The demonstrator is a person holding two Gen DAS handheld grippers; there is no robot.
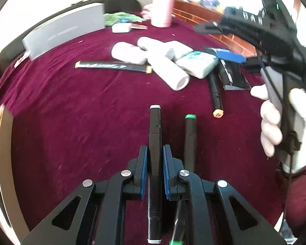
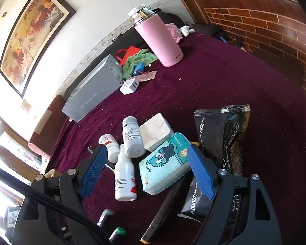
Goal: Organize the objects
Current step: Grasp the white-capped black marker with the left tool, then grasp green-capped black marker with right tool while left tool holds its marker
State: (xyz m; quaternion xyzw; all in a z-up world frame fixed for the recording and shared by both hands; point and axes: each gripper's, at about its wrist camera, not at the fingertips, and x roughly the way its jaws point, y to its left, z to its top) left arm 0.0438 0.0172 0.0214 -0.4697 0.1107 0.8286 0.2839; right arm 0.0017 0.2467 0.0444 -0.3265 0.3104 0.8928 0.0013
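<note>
Left wrist: left gripper angled down, jaws clamping black marker; right gripper jaws apart.

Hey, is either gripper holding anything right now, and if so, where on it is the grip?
The left gripper is shut on the black marker with the white cap, clamped around mid-barrel. The right gripper is open, holding nothing.

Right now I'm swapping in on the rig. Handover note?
Left claw: shut on the white-capped marker.
Right claw: open, empty, above the bottle and tissue pile.
On the maroon cloth: green-capped marker beside the held one, orange-capped marker, white bottles, tissue pack, black pouches.
Done: one marker gripped.
Left: everything else looks unsorted.
</note>
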